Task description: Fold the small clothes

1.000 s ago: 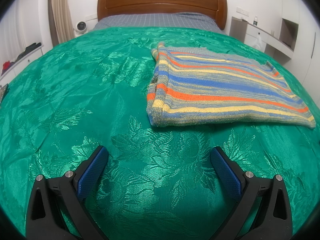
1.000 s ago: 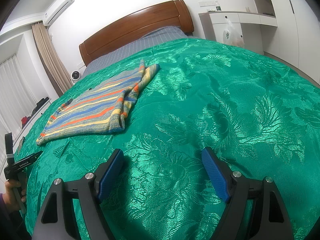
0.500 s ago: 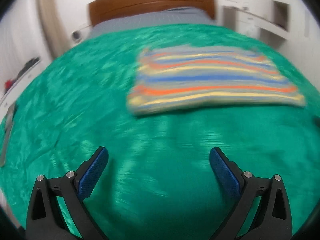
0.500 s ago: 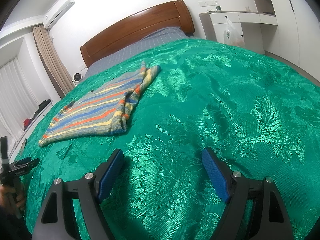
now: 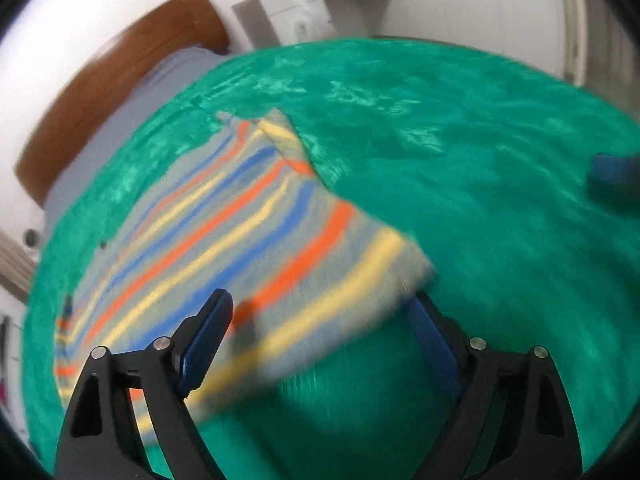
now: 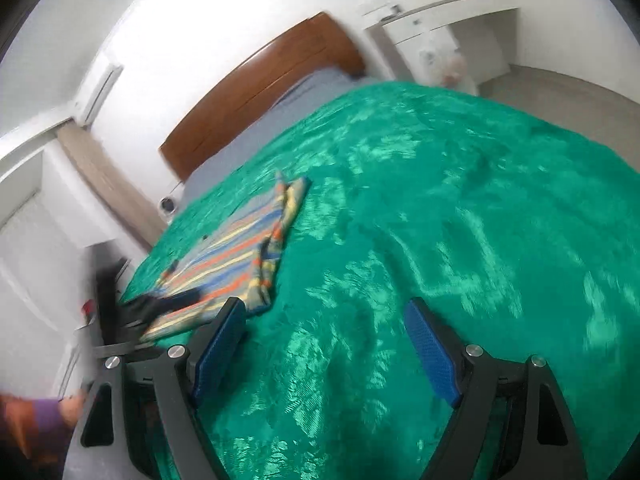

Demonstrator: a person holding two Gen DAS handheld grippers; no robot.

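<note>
Left wrist view, heavy motion blur: left gripper point(image 5: 320, 340) is over the near edge of the striped knit garment point(image 5: 224, 236), which lies folded and flat on the green bedspread point(image 5: 460, 168). Jaws have just been closing but the gap is wide; the near corner of the garment sits between the two blue pads point(image 5: 206, 338), and I can't see either pad pressing on the fabric (blur makes contact hard to judge, so reading it as not gripping). The garment runs diagonally from lower left toward the wooden headboard point(image 5: 120, 76) at upper left. A blue pad of the right gripper point(image 5: 612, 170) shows at the right edge, well apart from the garment. White shelf unit point(image 5: 304, 4) stands behind the bed. Right wrist view: right gripper point(image 6: 328, 352) hangs over bare bedspread point(image 6: 460, 220), jaws spread wide, nothing between them. The garment point(image 6: 236, 256) is left of centre, its near corner just beyond the left-hand pad. The left gripper point(image 6: 160, 306) appears as a dark blurred shape over the garment's near-left edge. A purple sleeve point(image 6: 44, 420) is in the bottom left corner; headboard point(image 6: 260, 92) at the far end.
</note>
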